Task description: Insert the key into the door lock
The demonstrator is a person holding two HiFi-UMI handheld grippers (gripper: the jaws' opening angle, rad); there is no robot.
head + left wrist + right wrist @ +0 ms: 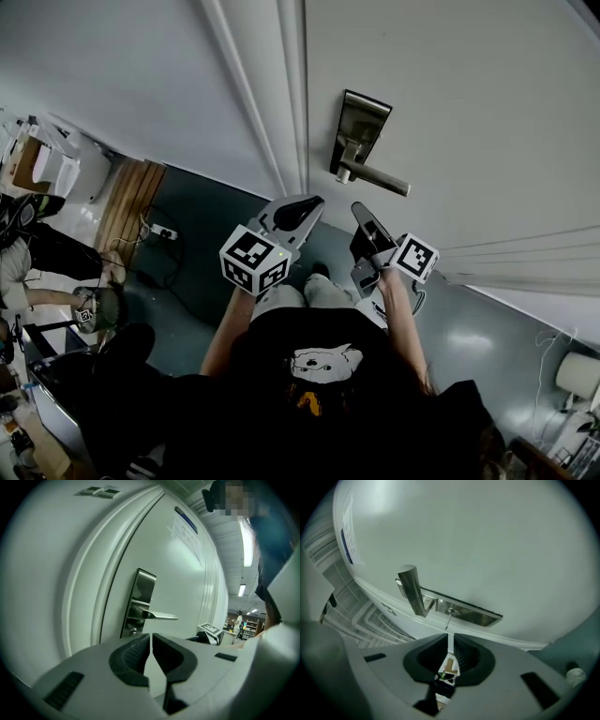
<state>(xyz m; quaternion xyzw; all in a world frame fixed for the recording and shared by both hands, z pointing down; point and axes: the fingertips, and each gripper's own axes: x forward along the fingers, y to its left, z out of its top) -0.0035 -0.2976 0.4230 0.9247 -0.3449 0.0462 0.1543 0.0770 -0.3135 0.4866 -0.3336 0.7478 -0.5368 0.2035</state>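
White door [469, 103], brushed-steel lock plate [364, 120]

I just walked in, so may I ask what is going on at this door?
A person stands facing a white door with a gripper in each hand. A thin key seems to stick out of the lock beside the handle, so it looks inserted. The left gripper and the right gripper are both held short of the door, jaws together and holding nothing.
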